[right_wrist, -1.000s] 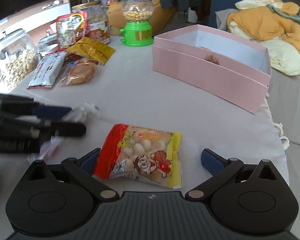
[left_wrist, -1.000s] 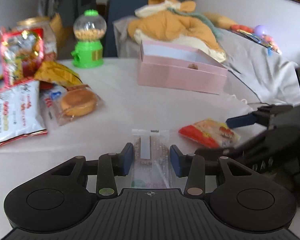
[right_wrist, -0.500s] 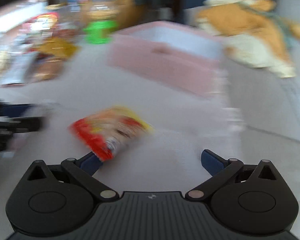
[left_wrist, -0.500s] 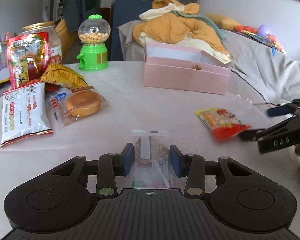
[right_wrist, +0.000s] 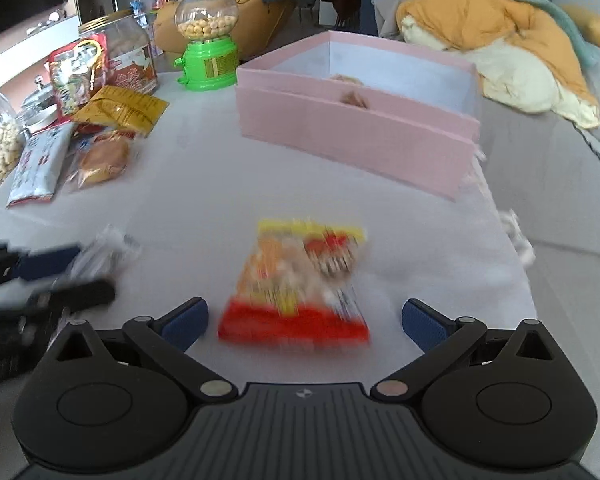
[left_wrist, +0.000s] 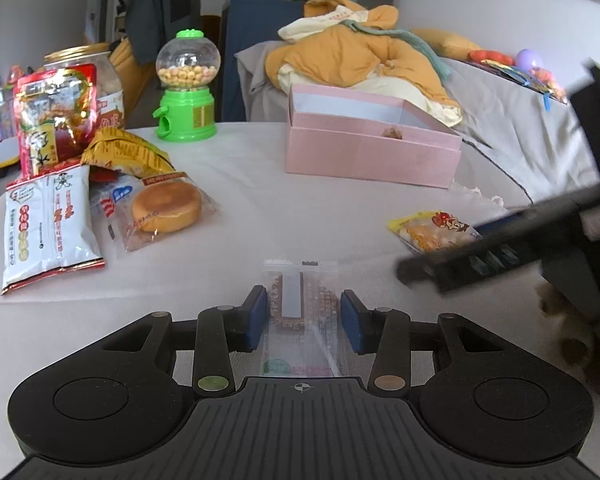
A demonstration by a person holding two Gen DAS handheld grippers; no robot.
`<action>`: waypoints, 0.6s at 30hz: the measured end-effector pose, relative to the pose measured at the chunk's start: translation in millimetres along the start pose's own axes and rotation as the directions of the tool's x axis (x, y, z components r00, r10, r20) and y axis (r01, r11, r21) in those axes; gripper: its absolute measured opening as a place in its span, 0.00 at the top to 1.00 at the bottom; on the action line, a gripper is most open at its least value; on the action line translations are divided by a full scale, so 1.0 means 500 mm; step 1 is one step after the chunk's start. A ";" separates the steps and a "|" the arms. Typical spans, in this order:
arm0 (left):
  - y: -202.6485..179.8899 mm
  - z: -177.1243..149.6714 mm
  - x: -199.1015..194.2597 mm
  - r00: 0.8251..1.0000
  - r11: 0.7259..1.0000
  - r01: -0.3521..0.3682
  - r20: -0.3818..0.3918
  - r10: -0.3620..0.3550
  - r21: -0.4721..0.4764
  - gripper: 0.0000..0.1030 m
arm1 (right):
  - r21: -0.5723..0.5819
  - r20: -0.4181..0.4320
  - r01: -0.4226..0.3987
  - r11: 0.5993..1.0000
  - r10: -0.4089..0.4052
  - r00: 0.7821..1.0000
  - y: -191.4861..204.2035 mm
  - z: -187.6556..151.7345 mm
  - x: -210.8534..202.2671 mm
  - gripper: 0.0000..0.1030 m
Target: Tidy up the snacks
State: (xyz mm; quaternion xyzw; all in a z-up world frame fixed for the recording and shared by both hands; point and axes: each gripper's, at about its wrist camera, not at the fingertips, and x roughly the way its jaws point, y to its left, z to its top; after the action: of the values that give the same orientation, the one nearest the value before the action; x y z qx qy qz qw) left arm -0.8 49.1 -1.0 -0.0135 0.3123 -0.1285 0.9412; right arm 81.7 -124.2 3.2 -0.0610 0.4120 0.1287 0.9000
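Left tool (left_wrist: pixel 304 312) has its blue pads pressed against both sides of a clear cookie packet (left_wrist: pixel 300 304), so it looks clamped on that packet, which lies low over the near part of the tabletop (left_wrist: pixel 284 216). Whether the packet is lifted or touching the cloth I cannot tell. Right tool (right_wrist: pixel 304 316) stands wide apart, its two pads well clear of a red and yellow snack bag (right_wrist: pixel 300 280) that lies flat on the cloth between them; that view is smeared, so the tool seems to be in motion. Far across the tabletop sits the pink box (left_wrist: pixel 372 156), open, with at least one small snack already inside, and that looks to be where the snacks go. On the far left a pile waits: a white packet (left_wrist: pixel 48 224), a wrapped round cake (left_wrist: pixel 166 206), a yellow bag (left_wrist: pixel 124 152), a red foil bag (left_wrist: pixel 54 112), and behind them a green candy dispenser (left_wrist: pixel 188 92). My guess is that the step in hand is picking up two snacks at once. Next, the right tool needs to come down squarely over the bag and close on its middle or edge without sliding it away, and then both can carry their loads over the box wall and let go inside.
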 end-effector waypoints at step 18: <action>-0.016 0.009 0.003 0.999 0.995 -0.008 -0.042 0.013 0.096 0.59 | -0.080 0.081 -0.050 0.996 0.056 0.995 -0.009 0.016 -0.110 0.44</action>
State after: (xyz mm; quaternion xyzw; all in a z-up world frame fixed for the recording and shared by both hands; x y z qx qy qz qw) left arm 1.2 40.9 2.6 0.0359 0.3259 -0.1385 0.9345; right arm 54.1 -136.9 50.2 -0.0796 0.3705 0.1708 0.9095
